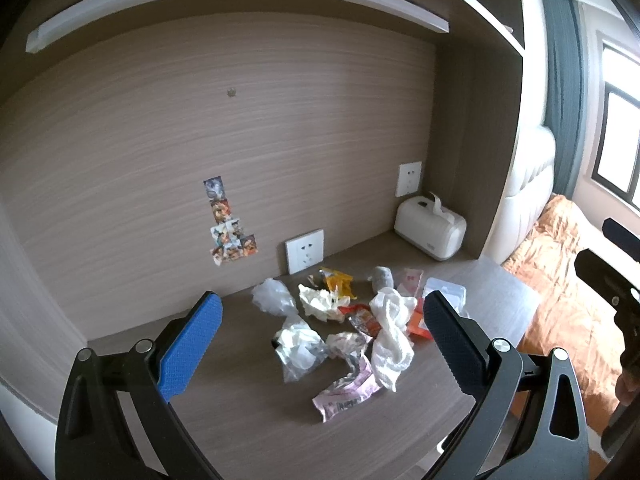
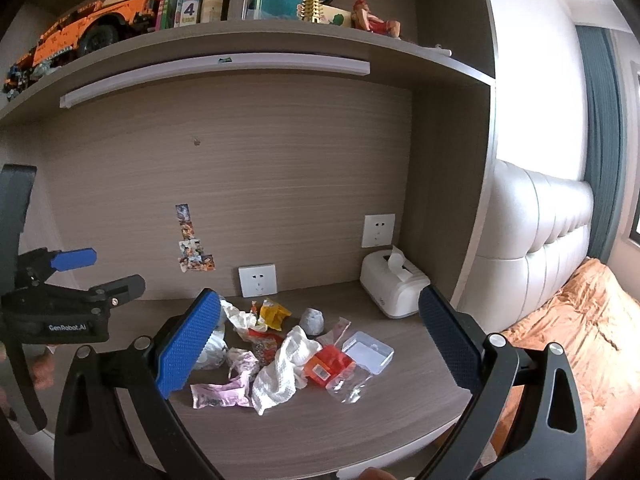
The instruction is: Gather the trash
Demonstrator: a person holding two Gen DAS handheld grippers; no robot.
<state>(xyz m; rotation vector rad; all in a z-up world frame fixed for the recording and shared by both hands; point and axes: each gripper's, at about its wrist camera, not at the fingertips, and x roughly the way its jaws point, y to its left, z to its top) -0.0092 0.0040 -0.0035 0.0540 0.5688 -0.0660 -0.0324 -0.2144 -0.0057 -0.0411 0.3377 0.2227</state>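
- The left tool [image 1: 320, 334] hung spread wide above the counter [image 1: 492, 292], gripping nothing, its fingers framing the trash pile [image 1: 340, 332] ahead of it, probably to choose a first piece.
- The right tool [image 2: 320, 336] was equally wide and empty, with the same pile [image 2: 288, 356] just beyond its tips.
- A white cloth [image 2: 286, 368] lay draped over the wrappers, likely the easiest grab.
- No bin was visible, so the drop-off place could not be told.

White tissue box [image 2: 394, 290] by two wall sockets [image 2: 257, 280], stickers [image 2: 192, 246] on panel, orange toy truck [image 2: 92, 24] on shelf
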